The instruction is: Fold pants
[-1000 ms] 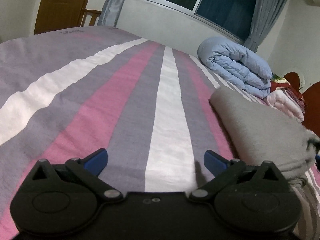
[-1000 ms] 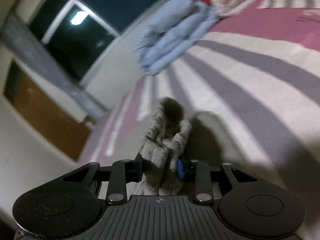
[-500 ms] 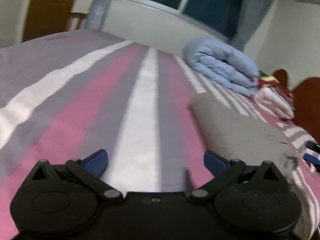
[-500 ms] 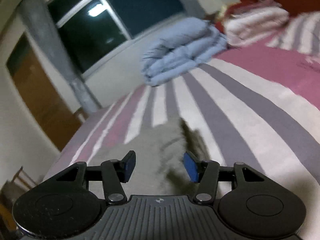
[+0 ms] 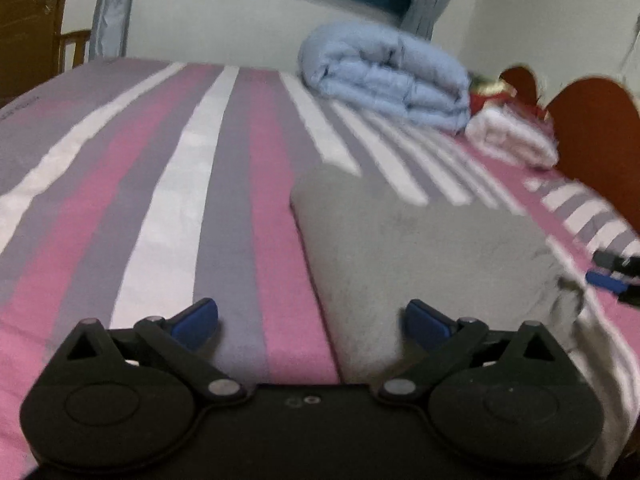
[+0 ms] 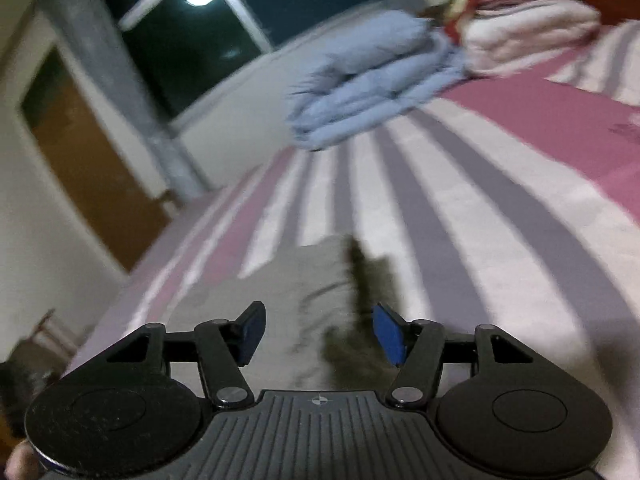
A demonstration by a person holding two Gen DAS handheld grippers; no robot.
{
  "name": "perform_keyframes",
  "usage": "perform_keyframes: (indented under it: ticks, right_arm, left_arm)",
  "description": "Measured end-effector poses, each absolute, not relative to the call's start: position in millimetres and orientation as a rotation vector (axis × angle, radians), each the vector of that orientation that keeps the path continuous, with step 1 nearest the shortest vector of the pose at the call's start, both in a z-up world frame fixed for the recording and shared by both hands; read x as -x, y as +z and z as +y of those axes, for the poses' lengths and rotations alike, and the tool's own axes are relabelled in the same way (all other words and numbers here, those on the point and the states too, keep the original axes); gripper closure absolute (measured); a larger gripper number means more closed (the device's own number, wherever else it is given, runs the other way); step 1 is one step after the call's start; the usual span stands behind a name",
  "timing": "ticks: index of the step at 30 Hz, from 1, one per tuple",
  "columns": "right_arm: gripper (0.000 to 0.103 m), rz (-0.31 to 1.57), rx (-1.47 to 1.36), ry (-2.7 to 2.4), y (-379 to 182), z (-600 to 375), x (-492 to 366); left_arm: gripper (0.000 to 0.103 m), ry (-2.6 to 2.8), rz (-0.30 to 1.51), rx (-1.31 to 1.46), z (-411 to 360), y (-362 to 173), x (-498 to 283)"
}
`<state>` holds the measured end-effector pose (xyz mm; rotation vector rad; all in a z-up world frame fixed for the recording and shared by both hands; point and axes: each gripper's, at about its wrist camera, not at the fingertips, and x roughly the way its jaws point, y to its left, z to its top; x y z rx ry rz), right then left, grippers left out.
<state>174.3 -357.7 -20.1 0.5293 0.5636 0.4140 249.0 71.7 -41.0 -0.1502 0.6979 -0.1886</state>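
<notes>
The grey folded pants [image 5: 420,248] lie flat on the striped bed cover [image 5: 168,208]. My left gripper [image 5: 312,324] is open just above the cover, and its right pad sits over the near left corner of the pants without gripping them. In the right wrist view the pants [image 6: 288,300] lie under and ahead of my right gripper [image 6: 320,332]. Its jaws are opening, and neither pad presses on the cloth. The right gripper's fingers [image 5: 604,280] show at the far right edge of the left wrist view, beside the pants' ragged end.
A rolled light-blue duvet [image 5: 384,80] and a folded white-pink blanket [image 5: 512,140] sit at the far end of the bed by the red-brown headboard [image 5: 592,120]. Behind are the window [image 6: 192,40], a grey curtain, a wooden door [image 6: 92,176] and a chair.
My right gripper let go of the bunched grey cloth and opened; the pants now lie flat. The left gripper moved right, toward the pants, staying open.
</notes>
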Motion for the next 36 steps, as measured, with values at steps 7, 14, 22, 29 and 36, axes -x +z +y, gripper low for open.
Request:
perform_keyframes:
  ticks: [7, 14, 22, 29, 36]
  right_arm:
    - [0.037, 0.729, -0.429, 0.341, -58, -340, -188]
    - [0.037, 0.69, -0.473, 0.377, -47, -356, -188]
    - [0.037, 0.635, -0.579, 0.375, -34, -380, -188]
    - [0.037, 0.62, -0.563, 0.395, -25, -376, -195]
    - [0.037, 0.626, -0.67, 0.452, -31, -385, -173]
  left_arm:
    - [0.008, -0.163, 0.744, 0.129, 67, -57, -251]
    - [0.009, -0.17, 0.729, 0.105, 68, -49, -246]
    - [0.009, -0.187, 0.707, 0.107, 69, -40, -245]
    - [0.009, -0.212, 0.722, 0.141, 65, -39, -257]
    - [0.01, -0.168, 0.704, 0.24, 89, -46, -224]
